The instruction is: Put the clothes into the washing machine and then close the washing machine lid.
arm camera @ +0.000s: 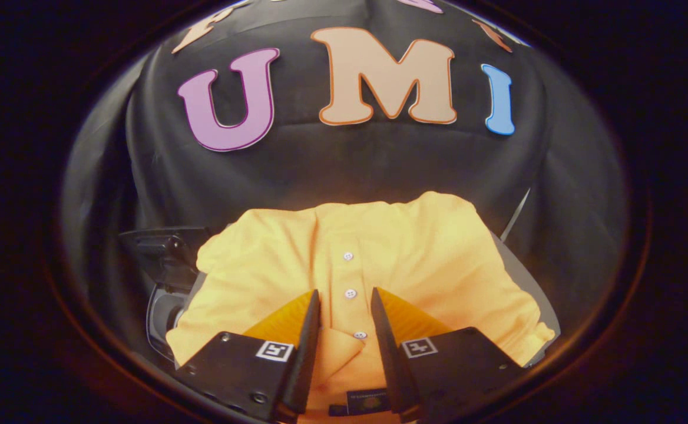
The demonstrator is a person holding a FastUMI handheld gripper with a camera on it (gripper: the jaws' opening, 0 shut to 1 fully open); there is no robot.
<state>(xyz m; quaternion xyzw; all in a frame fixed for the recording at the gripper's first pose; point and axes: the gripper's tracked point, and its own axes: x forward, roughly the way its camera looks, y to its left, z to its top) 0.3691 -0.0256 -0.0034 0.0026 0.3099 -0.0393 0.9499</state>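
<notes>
A yellow polo shirt (432, 259) with white buttons lies spread just ahead of my fingers and hides most of what is under it. My gripper (345, 292) is shut on the yellow shirt: its button strip and folded collar are pinched between the two fingers, which stand a narrow gap apart. The collar label (367, 403) sits close to the camera between the finger bases. To the left of the shirt a dark part of the washing machine (164, 250) sticks out, with a rounded grey rim (160, 318) below it.
A pale grey surface (523, 277) shows past the shirt's right edge, with a thin grey edge rising from it. The booth's black cloth wall (344, 165) stands close behind the shirt.
</notes>
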